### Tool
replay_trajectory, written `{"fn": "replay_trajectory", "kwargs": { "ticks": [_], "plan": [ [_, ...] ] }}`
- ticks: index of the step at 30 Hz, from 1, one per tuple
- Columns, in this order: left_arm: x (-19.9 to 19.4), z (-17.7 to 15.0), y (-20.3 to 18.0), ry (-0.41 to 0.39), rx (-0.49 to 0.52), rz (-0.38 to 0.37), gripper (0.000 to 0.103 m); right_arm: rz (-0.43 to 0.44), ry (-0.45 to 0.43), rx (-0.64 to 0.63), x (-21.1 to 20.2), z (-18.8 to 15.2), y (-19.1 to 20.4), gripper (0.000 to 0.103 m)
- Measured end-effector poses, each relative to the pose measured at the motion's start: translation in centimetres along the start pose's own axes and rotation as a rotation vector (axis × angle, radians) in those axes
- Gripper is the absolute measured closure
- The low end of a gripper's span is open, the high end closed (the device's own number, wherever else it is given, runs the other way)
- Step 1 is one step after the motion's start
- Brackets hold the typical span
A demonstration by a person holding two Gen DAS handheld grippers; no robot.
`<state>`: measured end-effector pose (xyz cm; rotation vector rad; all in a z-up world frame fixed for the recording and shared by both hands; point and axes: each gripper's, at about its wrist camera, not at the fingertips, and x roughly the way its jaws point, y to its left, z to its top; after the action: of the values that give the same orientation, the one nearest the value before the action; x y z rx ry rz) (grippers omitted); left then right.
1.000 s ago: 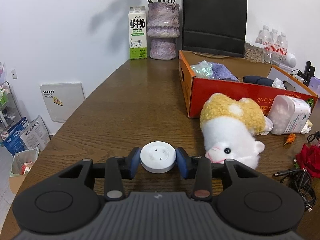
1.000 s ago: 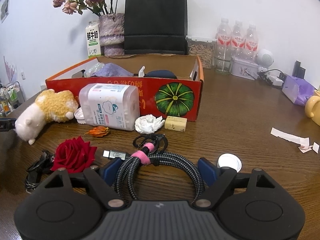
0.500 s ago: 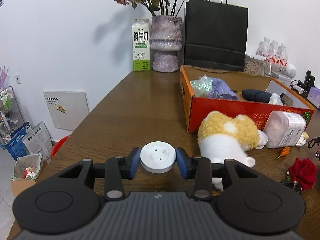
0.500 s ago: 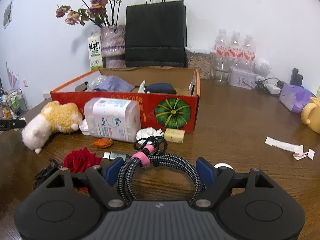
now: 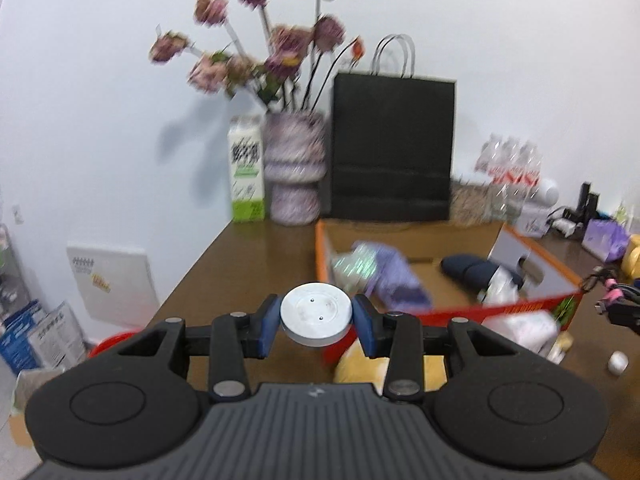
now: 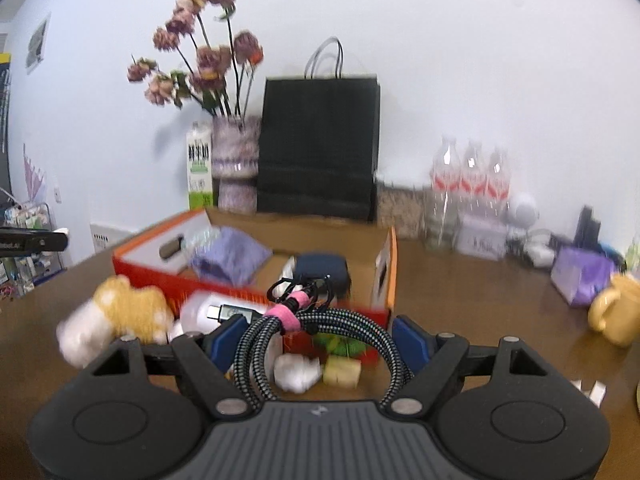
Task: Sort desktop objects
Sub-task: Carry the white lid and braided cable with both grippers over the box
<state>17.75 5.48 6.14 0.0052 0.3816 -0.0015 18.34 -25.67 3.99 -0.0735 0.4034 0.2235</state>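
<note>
Behind box (image 6: 384, 264), three water bottles (image 6: 472, 176)

Even bright indoor light; soft shadow of flowers (image 5: 256, 60) on wall (image 5: 100, 80); background motion-blurred; fisheye bending, dark corners.

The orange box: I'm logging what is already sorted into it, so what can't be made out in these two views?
- Left wrist view: the orange box is smeared by motion blur; the white disc in the left gripper hides its near corner.
- Right wrist view: the coiled cable in the right gripper covers the box front.
- Milk carton: print too blurred to read.
</note>
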Motion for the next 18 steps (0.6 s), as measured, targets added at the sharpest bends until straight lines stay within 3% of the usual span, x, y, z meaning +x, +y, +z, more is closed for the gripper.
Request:
{"fn": "replay_trajectory", "kwargs": {
  "ticks": [10,18],
  "plan": [
    [4.6,3.9,-3.7,-0.041,-0.039,-0.059,0.063,0.055,-0.094,0.009,4.3,5.5,1.6,0.024],
    [10.2,4.2,-4.8,-0.006,-0.062,-0.031,0.063,0.101,-0.041,0.004,11.5,7.1,3.0,0.024]
  ]
}}
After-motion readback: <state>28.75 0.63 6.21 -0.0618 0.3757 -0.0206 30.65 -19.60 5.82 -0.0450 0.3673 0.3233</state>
